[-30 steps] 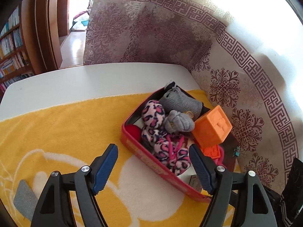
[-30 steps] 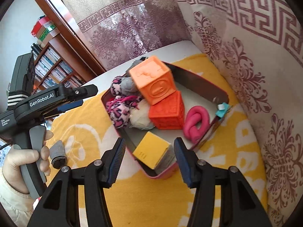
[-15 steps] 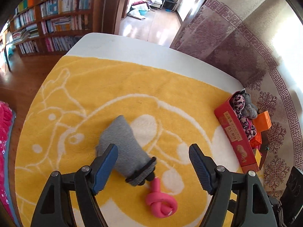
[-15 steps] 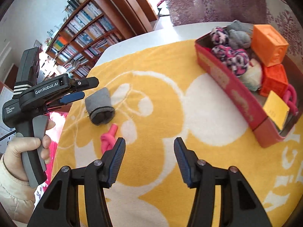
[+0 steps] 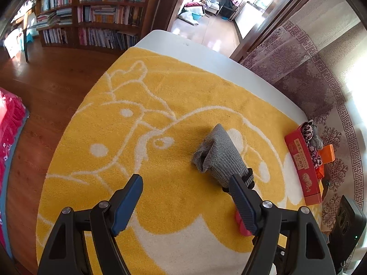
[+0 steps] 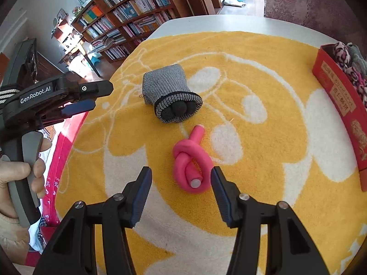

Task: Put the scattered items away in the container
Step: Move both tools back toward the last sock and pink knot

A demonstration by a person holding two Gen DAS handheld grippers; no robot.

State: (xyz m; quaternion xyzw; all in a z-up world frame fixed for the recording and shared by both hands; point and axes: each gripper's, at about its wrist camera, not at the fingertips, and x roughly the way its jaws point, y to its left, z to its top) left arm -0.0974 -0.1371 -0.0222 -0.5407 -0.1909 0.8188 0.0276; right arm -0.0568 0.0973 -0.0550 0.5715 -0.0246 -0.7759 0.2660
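A rolled grey sock [image 6: 168,94] [image 5: 219,158] lies on the yellow towel [image 6: 263,52], its dark cuff facing me. Just in front of it lies a pink knotted foam tube [image 6: 191,160], mostly hidden behind a finger in the left wrist view [image 5: 240,224]. My right gripper [image 6: 181,194] is open, with the tube just ahead of its fingertips and nearer the right one. My left gripper [image 5: 185,204] is open over bare towel, the sock beyond its right finger; in the right wrist view it hovers at the left [image 6: 78,98]. The red box [image 6: 341,105] [image 5: 302,167] at the right holds patterned socks and orange cubes.
The towel covers a white table [image 5: 206,52] whose far edge and left side drop to a wooden floor. A bookshelf [image 5: 96,18] stands beyond. A patterned curtain [image 5: 305,68] hangs behind the box. A person's hand [image 6: 20,174] grips the left tool's handle.
Both grippers swung left, away from the red box, to the middle of the towel. The sock and pink tube now lie close in front of them; both jaws kept their width.
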